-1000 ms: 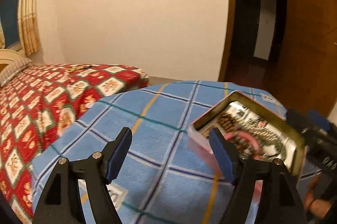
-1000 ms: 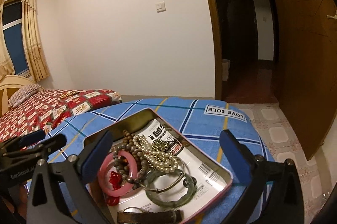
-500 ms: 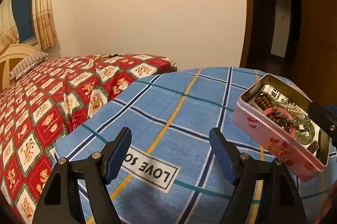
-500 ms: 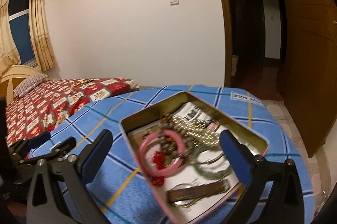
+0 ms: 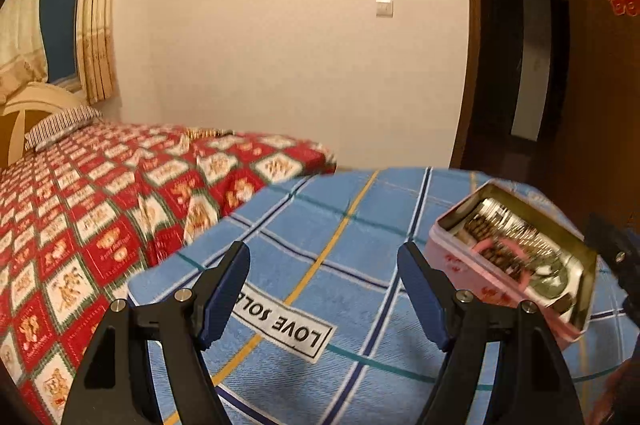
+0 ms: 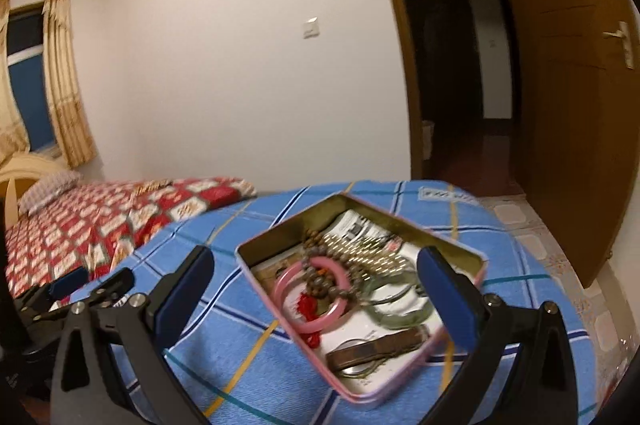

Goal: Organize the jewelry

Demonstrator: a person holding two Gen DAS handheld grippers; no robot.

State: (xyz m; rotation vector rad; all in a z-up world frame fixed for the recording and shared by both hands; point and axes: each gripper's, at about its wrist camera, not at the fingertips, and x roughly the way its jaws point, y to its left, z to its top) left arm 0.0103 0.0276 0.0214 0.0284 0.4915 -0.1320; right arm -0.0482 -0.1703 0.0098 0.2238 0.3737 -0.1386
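The pink tin (image 6: pixel 362 289) has swung back toward my left tongs (image 5: pixel 324 283) since a moment ago, its corner now just beside their right finger. It sits on the blue checked cloth (image 5: pixel 340 225), with a pink bangle (image 6: pixel 312 295), brown beads (image 6: pixel 320 265) and a green bangle (image 6: pixel 396 313) inside. My right tongs (image 6: pixel 314 289) are wide over it, my left wide and empty.

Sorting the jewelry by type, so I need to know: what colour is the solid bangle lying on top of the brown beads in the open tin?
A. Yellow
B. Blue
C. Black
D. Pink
D: in the right wrist view the pink bangle rests over the brown bead strand inside the tin.
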